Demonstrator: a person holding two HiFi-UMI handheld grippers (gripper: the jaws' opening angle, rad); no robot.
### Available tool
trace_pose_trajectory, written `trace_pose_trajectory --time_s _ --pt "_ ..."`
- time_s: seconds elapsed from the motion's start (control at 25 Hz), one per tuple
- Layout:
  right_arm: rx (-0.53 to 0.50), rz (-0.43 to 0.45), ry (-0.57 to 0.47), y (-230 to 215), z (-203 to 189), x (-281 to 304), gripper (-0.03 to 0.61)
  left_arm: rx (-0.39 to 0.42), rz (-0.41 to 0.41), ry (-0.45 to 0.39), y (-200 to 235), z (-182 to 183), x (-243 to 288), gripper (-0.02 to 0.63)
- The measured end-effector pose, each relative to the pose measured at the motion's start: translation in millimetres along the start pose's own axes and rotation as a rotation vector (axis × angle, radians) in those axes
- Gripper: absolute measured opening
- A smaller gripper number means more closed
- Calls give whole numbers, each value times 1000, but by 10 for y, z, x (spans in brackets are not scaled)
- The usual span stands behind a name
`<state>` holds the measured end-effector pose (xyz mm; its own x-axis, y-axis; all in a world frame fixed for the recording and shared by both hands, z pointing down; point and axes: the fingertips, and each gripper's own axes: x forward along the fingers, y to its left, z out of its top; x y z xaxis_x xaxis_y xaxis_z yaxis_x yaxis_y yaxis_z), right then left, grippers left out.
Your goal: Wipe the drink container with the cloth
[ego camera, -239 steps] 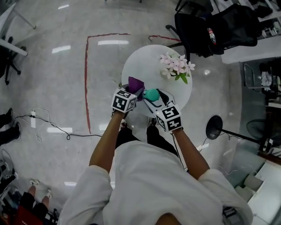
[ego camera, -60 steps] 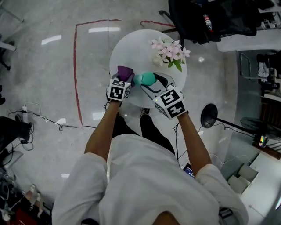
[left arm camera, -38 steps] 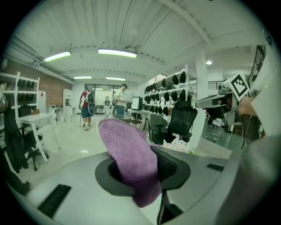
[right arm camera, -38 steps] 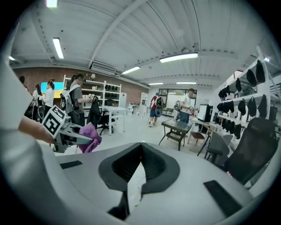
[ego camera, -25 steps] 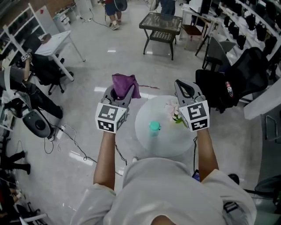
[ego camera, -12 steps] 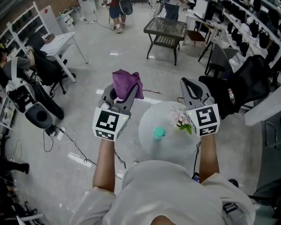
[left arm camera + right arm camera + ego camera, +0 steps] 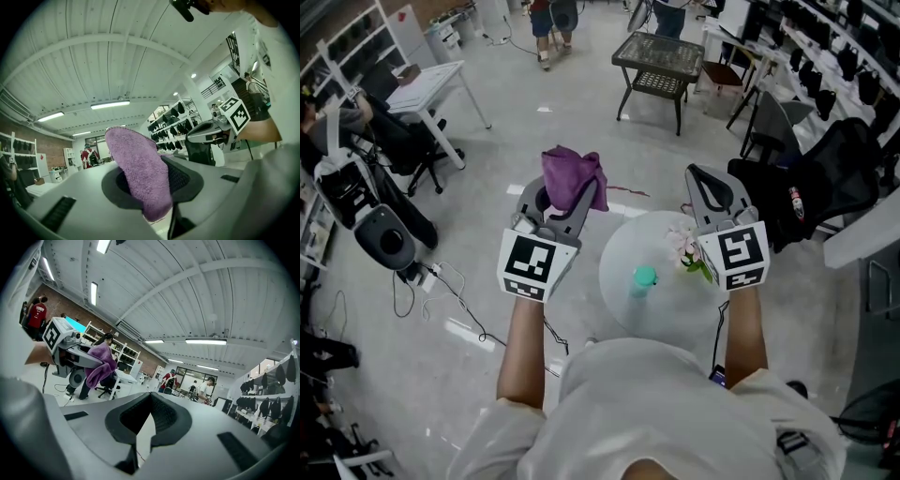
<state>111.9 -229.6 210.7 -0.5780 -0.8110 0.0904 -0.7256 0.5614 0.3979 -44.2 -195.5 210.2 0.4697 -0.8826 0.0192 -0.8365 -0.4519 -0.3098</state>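
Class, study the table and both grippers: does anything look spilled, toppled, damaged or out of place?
Nothing stands out. The teal bottle stands upright on the round white table beside the flowers, with no spill visible. The left gripper clamps the purple cloth; the right gripper is shut and empty.

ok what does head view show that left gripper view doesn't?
Head view only: the teal drink bottle standing on the round white table beside the pink flowers, with both grippers raised clear of it.
Left gripper view only: the ceiling lights, and a close look at the jaws pinching the fabric.
Both: the purple cloth clamped in the left gripper, and the right gripper, shut and empty.
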Motion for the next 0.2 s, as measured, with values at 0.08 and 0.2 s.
trace_pose_trajectory --time_s 0.08,0.2 --pt "3 5 3 31 -22 -13 12 2 -4 3 -16 -17 -22 123" --pt "2 10 9 76 -59 -29 12 5 -10 9 -46 -50 -49 123"
